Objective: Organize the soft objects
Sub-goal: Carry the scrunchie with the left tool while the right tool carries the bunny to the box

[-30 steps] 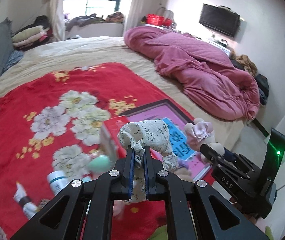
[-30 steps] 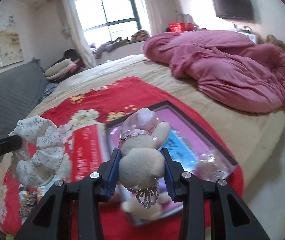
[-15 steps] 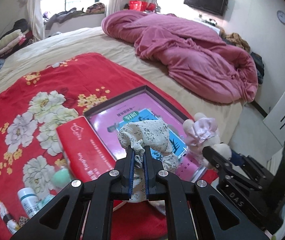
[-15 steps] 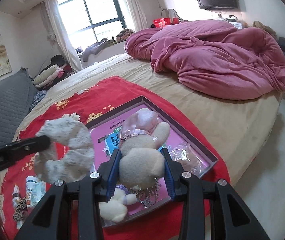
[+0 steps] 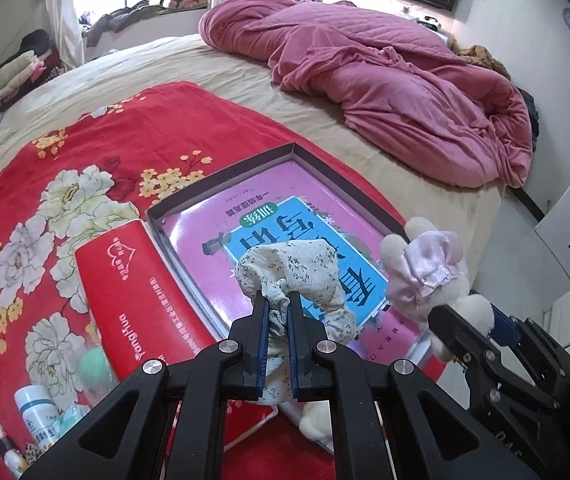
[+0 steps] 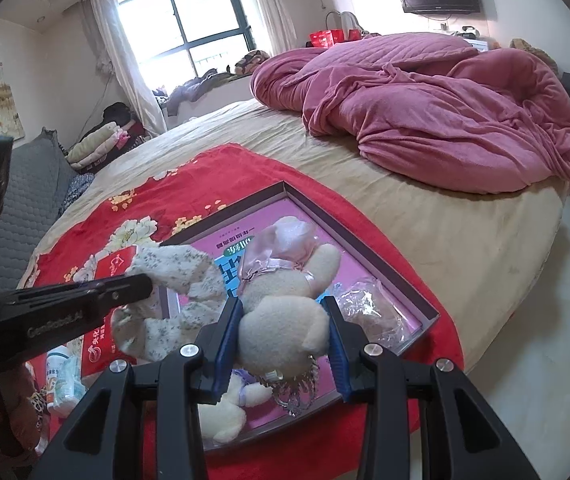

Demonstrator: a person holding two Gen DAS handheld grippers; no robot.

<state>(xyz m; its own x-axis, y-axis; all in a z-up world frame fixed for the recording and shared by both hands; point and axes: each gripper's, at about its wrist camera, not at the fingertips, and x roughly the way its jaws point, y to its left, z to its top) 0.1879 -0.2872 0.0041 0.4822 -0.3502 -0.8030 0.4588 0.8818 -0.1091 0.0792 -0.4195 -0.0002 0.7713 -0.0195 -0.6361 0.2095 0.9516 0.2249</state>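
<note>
Left wrist view: left hand-held gripper (image 5: 276, 312) clamped on floral scrunchie (image 5: 297, 268), right hand-held gripper (image 6: 283, 330) clamped on plush bear (image 6: 285, 320), both above the box (image 5: 221, 184). Risk: the items may snag together on release.

Left wrist view close above the shallow box (image 5: 327, 164), angled steeply down the bed toward the television wall, right wrist view beside it, tilted less, both sharing box, red blanket (image 6: 221, 164), pink duvet (image 5: 397, 92)
</note>
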